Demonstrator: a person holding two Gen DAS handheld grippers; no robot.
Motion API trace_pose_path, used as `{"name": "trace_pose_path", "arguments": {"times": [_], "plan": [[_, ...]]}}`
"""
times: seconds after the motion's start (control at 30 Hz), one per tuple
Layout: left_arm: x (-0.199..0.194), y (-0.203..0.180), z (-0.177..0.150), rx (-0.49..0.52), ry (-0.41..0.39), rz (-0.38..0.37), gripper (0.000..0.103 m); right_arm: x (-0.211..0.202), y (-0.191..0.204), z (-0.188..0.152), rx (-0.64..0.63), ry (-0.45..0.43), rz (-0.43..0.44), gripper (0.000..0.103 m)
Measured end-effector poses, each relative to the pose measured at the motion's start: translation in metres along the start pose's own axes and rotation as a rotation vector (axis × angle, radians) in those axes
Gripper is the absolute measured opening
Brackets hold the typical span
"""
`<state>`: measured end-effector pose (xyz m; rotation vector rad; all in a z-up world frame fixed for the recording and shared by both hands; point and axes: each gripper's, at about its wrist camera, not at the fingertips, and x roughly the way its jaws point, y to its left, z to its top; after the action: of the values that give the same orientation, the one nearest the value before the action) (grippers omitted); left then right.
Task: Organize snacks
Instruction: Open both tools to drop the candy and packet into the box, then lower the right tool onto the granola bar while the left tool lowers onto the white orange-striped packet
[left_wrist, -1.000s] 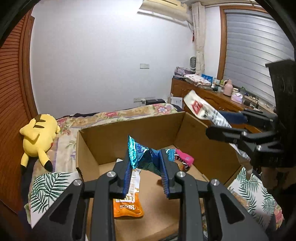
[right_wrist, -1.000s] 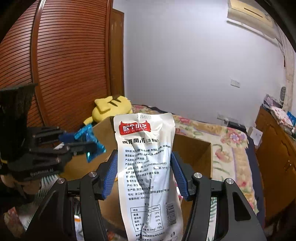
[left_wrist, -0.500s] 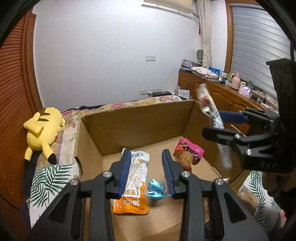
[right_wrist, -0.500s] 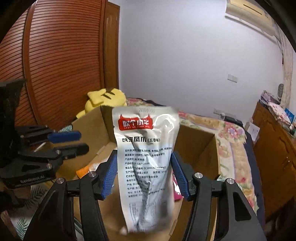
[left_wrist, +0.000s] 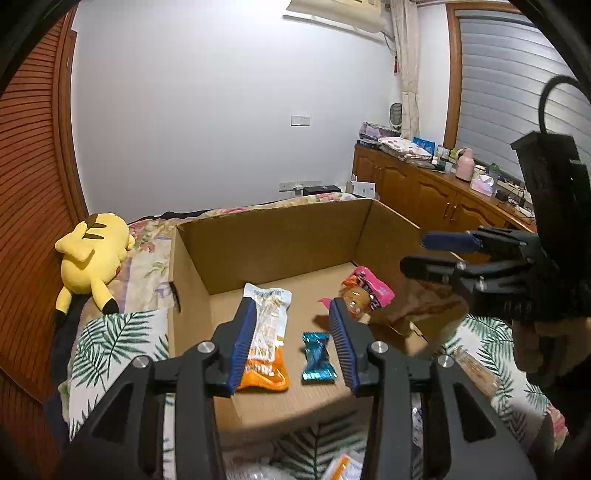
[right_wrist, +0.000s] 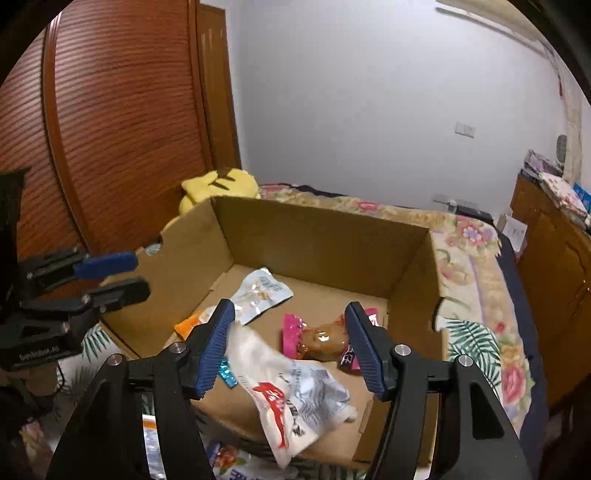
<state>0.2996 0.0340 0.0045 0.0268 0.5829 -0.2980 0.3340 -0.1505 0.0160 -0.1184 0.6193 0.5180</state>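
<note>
4 packs lie in the box (left_wrist: 266, 236); more wait at 6 o'clock. Left gripper (left_wrist: 291, 345) and right gripper (right_wrist: 291, 345) are opening, empty.

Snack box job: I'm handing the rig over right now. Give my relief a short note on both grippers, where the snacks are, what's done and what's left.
Left gripper: jaws opening, nothing between them; the blue candy wrapper lies on the floor of the cardboard box.
Right gripper: jaws opening; the white pouch is loose and blurred below them, over the box's near edge, not gripped.
In the box: orange-and-white packet, pink-wrapped snack, blue candy.
Left: check that the white pouch ends up inside, then fetch the packets lying on the leaf-print cover in front of the box.
</note>
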Motion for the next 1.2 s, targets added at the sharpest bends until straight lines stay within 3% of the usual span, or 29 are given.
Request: {"name": "trace_pose_path", "arguments": {"times": [0.3,0.6,0.87,1.2], "plan": [[-0.036,-0.013,-0.017,0.002,-0.009,-0.011,0.044,-0.055,-0.009,-0.010,0.043,-0.049,-0.034,0.064],[-0.060,-0.034,-0.039,0.015,-0.007,-0.018,0.046,-0.100,-0.013,-0.059,0.061,-0.037,-0.081,0.064],[-0.059,-0.044,-0.066,0.003,0.040,-0.014,0.047,-0.086,-0.020,-0.118,0.089,0.067,-0.103,0.064],[-0.048,-0.049,-0.093,-0.025,0.119,-0.013,0.047,-0.051,-0.036,-0.162,0.150,0.178,-0.087,0.063]]}}
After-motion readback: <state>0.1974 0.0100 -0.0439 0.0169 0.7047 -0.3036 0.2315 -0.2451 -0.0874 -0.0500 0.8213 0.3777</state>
